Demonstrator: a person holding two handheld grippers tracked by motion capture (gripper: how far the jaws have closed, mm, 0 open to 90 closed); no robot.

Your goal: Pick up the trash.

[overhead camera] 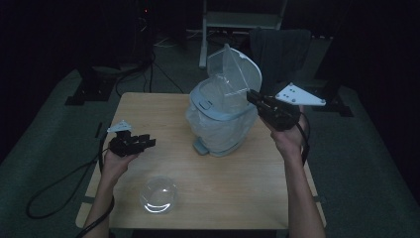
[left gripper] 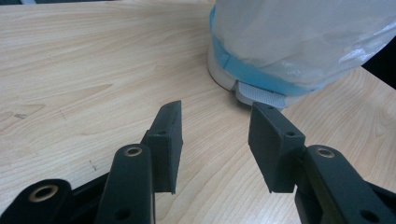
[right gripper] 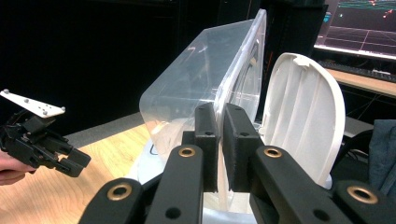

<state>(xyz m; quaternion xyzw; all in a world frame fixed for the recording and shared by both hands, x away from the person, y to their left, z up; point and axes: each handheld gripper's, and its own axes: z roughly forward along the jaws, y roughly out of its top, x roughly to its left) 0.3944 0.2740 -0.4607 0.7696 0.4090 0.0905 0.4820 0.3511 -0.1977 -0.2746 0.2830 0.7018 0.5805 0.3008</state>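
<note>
Right gripper, centre frame in its own view, pinches the rim of a clear plastic tub, holding it tilted over the bin. In the high view that tub sits upper centre, mouth angled toward the bin opening, with the bin's white lid standing open behind it.

Left gripper, left of frame, jaws spread, holding nothing; it hovers over the bench, pointed at the bin base.

My read: I'm tipping the tub out into the bin. To do it well I'd keep the pinch firm on the rim, since thin plastic can slip or flex, and keep the mouth inside the liner's edge. Left gripper could steady the bin if it shifts.

Containers: bin lined with a pale bag; contents hidden. Tub looks clear through; cannot tell if anything is left in it. A second clear bowl sits lower centre on the bench, apparently empty.
</note>
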